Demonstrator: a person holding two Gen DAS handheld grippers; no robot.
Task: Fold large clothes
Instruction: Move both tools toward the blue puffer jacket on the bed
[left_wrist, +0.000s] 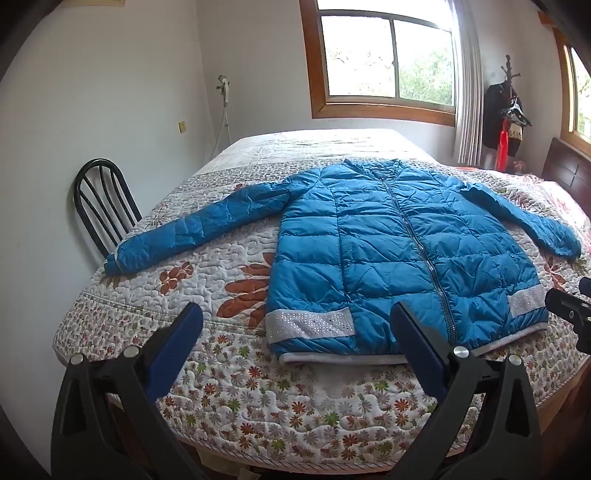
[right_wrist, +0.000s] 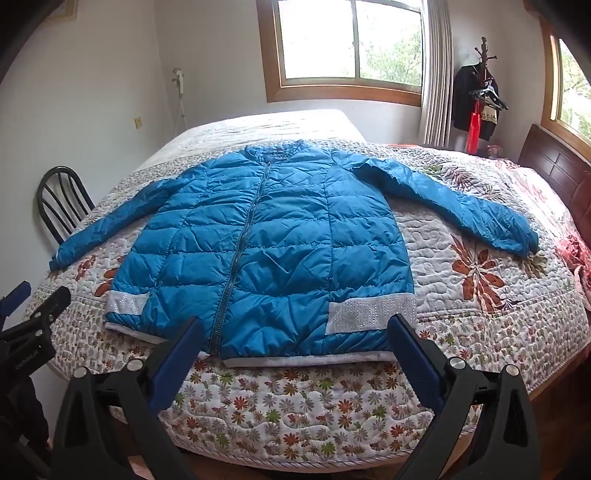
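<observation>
Left wrist view: your blue jacket (left_wrist: 399, 254) lies flat, collar away, hem toward you.
Both tongs, left gripper (left_wrist: 295, 314) and right gripper (right_wrist: 295, 325), gape wide, empty.

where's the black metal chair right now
The black metal chair with a curved slatted back stands at the left in both wrist views, against the white wall, beside the quilted bed, near the blue puffer jacket's sleeve cuff.
</observation>
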